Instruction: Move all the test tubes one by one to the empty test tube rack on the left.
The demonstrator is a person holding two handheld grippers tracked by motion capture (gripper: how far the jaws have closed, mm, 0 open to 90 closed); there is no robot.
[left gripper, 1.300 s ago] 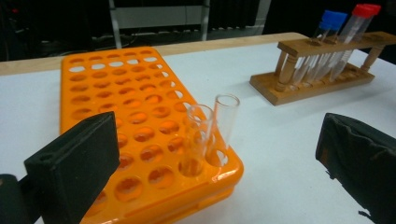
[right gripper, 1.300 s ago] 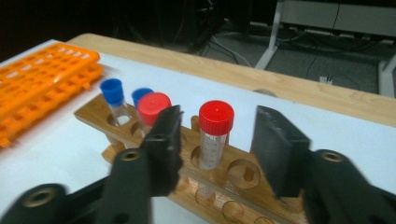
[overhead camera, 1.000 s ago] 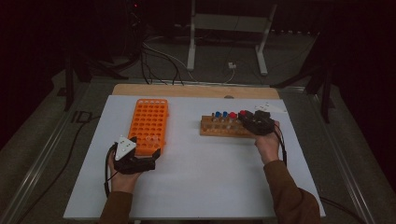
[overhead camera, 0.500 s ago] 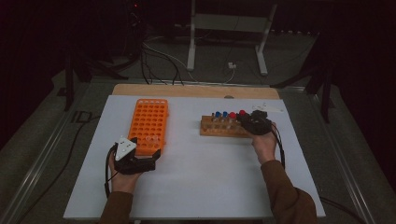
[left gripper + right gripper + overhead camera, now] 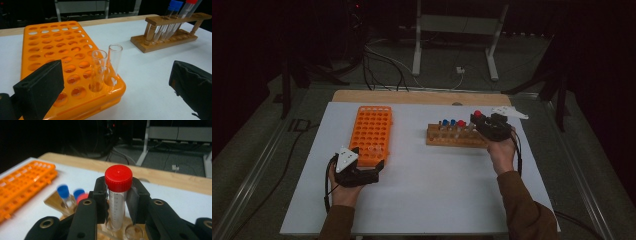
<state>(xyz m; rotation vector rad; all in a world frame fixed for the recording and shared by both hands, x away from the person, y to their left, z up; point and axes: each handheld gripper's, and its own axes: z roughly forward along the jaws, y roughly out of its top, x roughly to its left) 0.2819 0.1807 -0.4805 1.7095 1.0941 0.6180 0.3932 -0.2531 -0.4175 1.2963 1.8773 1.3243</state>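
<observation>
Since the earlier frame the right hand-held gripper [image 5: 479, 121], at right of centre in the high view, has lifted slightly, its jaws just closing onto the red-capped tube [image 5: 118, 195], now pinched upright between them just above the wooden rack [image 5: 452, 139]. At lower left the left hand-held gripper [image 5: 374, 167] rests spread at the orange rack [image 5: 372, 132] beside two empty glass tubes [image 5: 106, 66]. That rack lies well left of the held tube, so the right hand must carry it leftward, long axis vertical

Orange rack [image 5: 373, 134]: toward the table's [image 5: 422, 200] left edge, two open glass tubes [image 5: 107, 66] in its near corner. Metal stand [image 5: 455, 35]: floor beyond.
</observation>
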